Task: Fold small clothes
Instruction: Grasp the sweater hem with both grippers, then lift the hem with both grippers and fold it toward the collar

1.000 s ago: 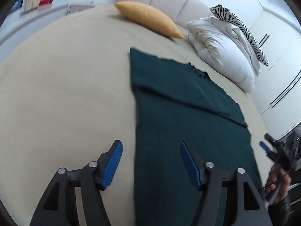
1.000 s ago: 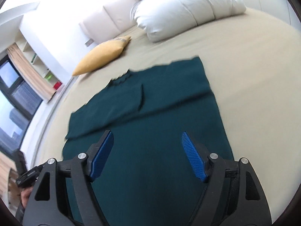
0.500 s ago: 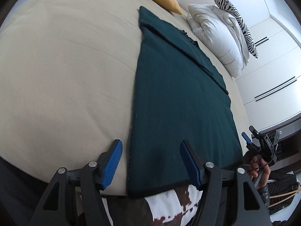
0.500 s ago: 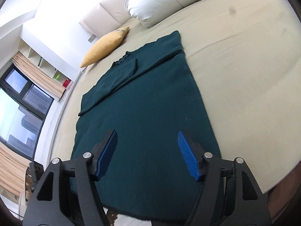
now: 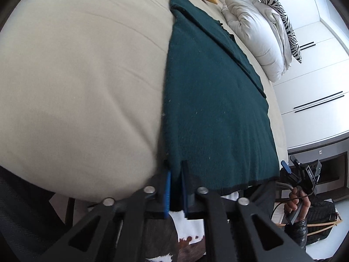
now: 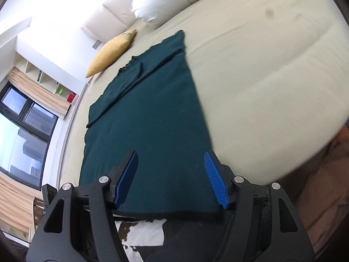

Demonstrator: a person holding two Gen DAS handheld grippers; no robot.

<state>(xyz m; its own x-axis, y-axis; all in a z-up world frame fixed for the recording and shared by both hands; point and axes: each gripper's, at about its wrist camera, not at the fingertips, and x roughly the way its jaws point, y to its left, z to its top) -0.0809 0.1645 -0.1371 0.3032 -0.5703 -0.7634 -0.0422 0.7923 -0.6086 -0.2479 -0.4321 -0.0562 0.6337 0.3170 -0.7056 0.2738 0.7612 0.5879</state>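
A dark green knit garment [image 5: 216, 109] lies flat on the beige bed [image 5: 76, 65], sleeves folded across its far end, its hem at the bed's near edge. My left gripper [image 5: 175, 174] is shut on the garment's near left hem corner. In the right wrist view the garment [image 6: 148, 120] fills the middle. My right gripper [image 6: 171, 174] is open, its blue pads either side of the near right hem area, just above the cloth. The right gripper also shows in the left wrist view [image 5: 290, 170] at the hem's right corner.
A yellow pillow [image 6: 111, 52] and a white duvet [image 5: 257, 32] with a zebra cushion [image 5: 281, 15] lie at the bed's head. A cowhide rug [image 6: 139, 233] is on the floor below the bed edge. Wardrobe doors [image 5: 316, 76] stand right, a window [image 6: 19, 120] left.
Both grippers pulled back to the garment's hem at the bed edge. The left gripper closed on the left hem corner. The right gripper stayed open.
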